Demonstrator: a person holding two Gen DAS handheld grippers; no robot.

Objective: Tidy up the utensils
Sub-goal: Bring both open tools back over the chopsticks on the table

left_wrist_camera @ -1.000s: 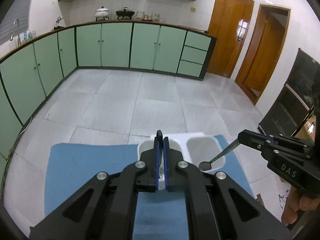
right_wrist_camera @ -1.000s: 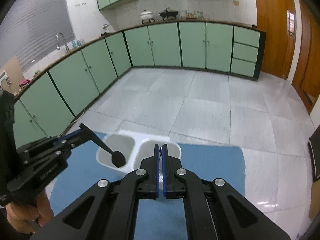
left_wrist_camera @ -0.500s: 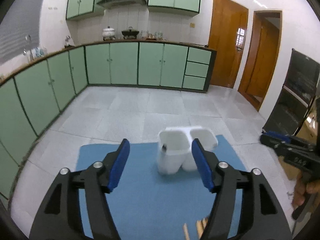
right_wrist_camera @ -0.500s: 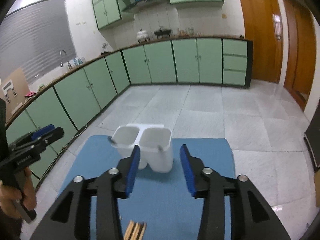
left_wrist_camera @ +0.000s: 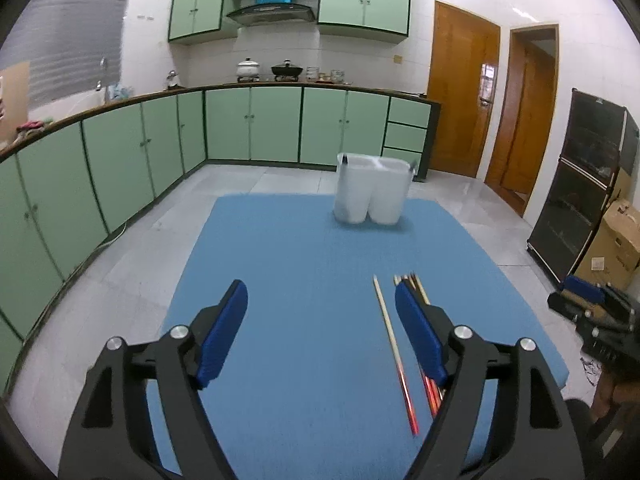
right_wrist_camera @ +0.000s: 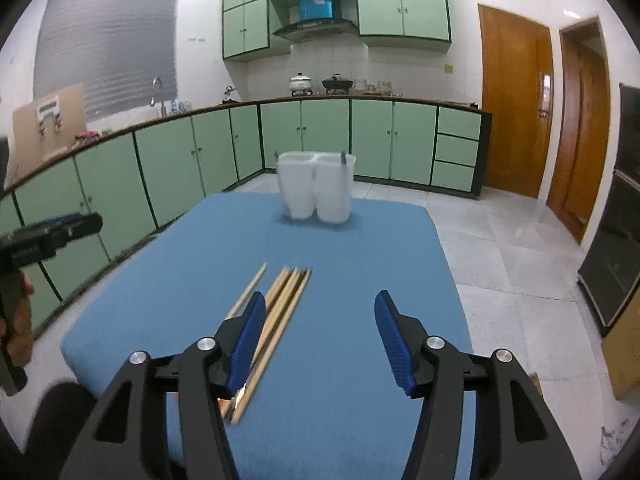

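Note:
A white two-compartment utensil holder (left_wrist_camera: pixel 372 188) stands at the far end of the blue mat (left_wrist_camera: pixel 304 280); it also shows in the right wrist view (right_wrist_camera: pixel 316 186), with a dark utensil handle poking from each compartment. Several wooden chopsticks (left_wrist_camera: pixel 394 340) lie on the mat near its front; they also show in the right wrist view (right_wrist_camera: pixel 280 304). My left gripper (left_wrist_camera: pixel 320 328) is open and empty, low over the near mat, left of the chopsticks. My right gripper (right_wrist_camera: pixel 318 336) is open and empty, its left finger over the chopsticks.
Green kitchen cabinets (left_wrist_camera: pixel 256 124) run along the back and left walls. Wooden doors (left_wrist_camera: pixel 460 96) stand at the right. A black cabinet (left_wrist_camera: pixel 580 184) and a cardboard box (left_wrist_camera: pixel 612 248) are on the floor at the right.
Both grippers opened, let go of their spoons in the holder and pulled back toward the near end of the mat. The chopsticks came into view.

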